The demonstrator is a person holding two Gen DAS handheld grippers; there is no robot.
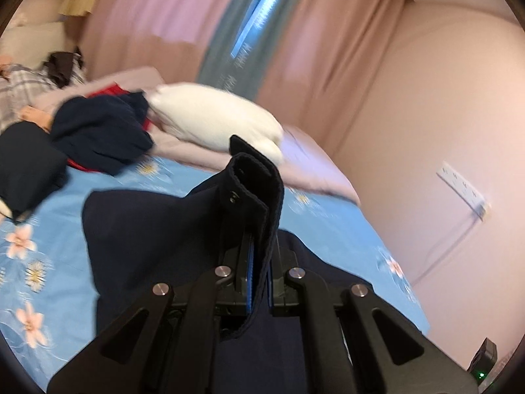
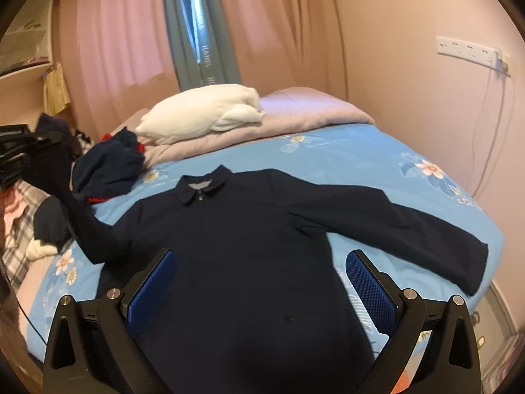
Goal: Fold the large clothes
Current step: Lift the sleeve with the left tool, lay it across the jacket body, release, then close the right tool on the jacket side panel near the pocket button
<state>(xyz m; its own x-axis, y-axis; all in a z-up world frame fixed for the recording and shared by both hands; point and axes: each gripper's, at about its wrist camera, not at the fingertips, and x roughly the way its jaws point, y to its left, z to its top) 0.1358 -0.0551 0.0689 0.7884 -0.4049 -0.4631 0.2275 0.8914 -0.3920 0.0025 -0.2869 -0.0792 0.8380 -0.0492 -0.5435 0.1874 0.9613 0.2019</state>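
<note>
A navy collared shirt lies face up across the blue floral bedsheet, filling the centre of the right wrist view, its collar toward the upper middle of the frame and a short zip at the neck. 1 sleeve stretches flat toward the right edge of the frame, ending near the bed's corner. The other sleeve rises off the sheet toward the left edge, where the left gripper holds its end up in the air. In the left wrist view that gripper is clamped on the sleeve cuff; the ribbed cuff stands upright between the blue-lined fingers at the centre of the frame, and the cloth drapes down to the lower left. The right gripper hovers low over the shirt's body at the bottom of its frame, jaws spread wide with nothing between them, the textured blue pads facing each other above the dark fabric. Beyond the shirt, a heap of dark navy and red clothes sits at the left of the sheet, beside a white pillow resting on a lilac blanket. Pink curtains hang at the top of the frame; on the grey-green drape between them runs vertical lettering too blurred to read. A white socket strip is fixed to the wall at the upper right.
</note>
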